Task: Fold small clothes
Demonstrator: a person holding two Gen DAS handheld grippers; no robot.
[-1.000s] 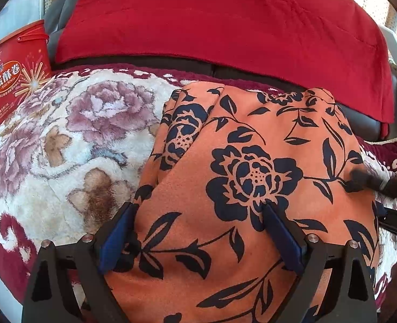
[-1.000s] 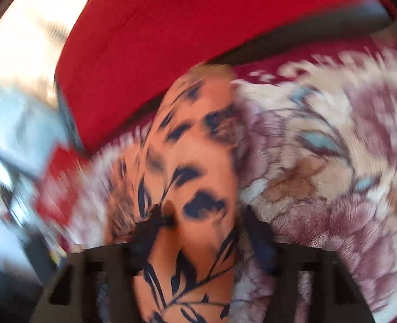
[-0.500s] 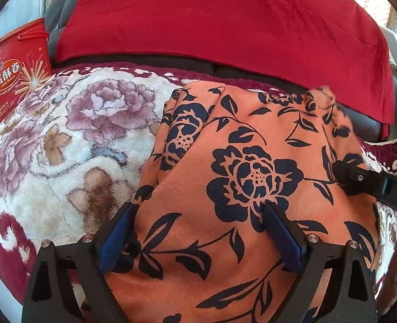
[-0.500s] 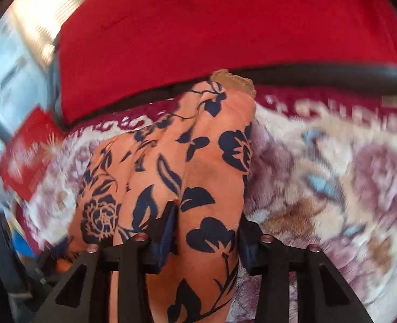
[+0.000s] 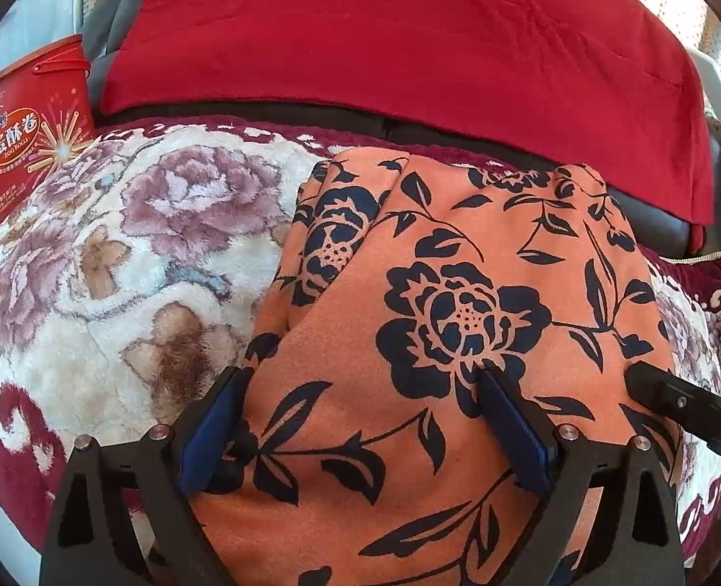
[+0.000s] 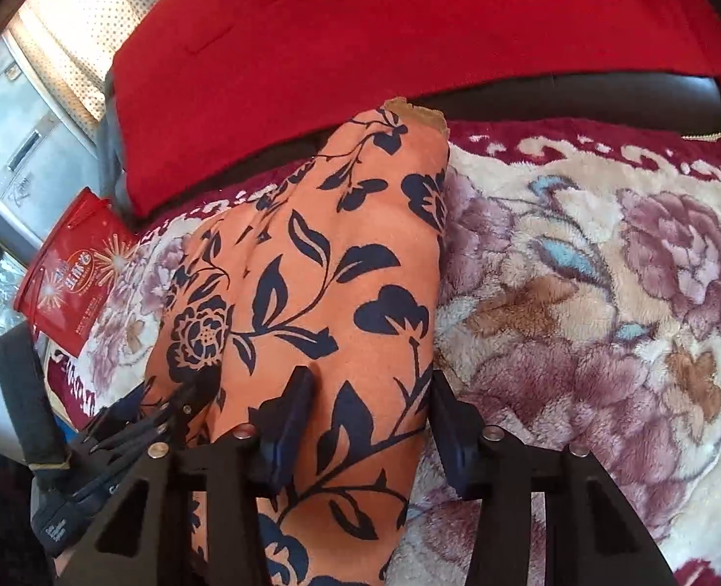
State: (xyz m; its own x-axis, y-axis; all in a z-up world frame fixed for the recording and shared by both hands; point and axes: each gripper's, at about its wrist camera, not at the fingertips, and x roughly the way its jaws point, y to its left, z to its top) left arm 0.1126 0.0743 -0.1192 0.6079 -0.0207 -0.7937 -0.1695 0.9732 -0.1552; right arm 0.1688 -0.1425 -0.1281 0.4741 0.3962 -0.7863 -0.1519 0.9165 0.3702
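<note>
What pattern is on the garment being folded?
Orange garment with dark navy flowers, leaves and vines; clearest in the left wrist view.

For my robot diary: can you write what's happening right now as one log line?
step: folding | item: orange floral garment on floral blanket | left gripper: open, astride garment | right gripper: open, astride garment's edge
</note>
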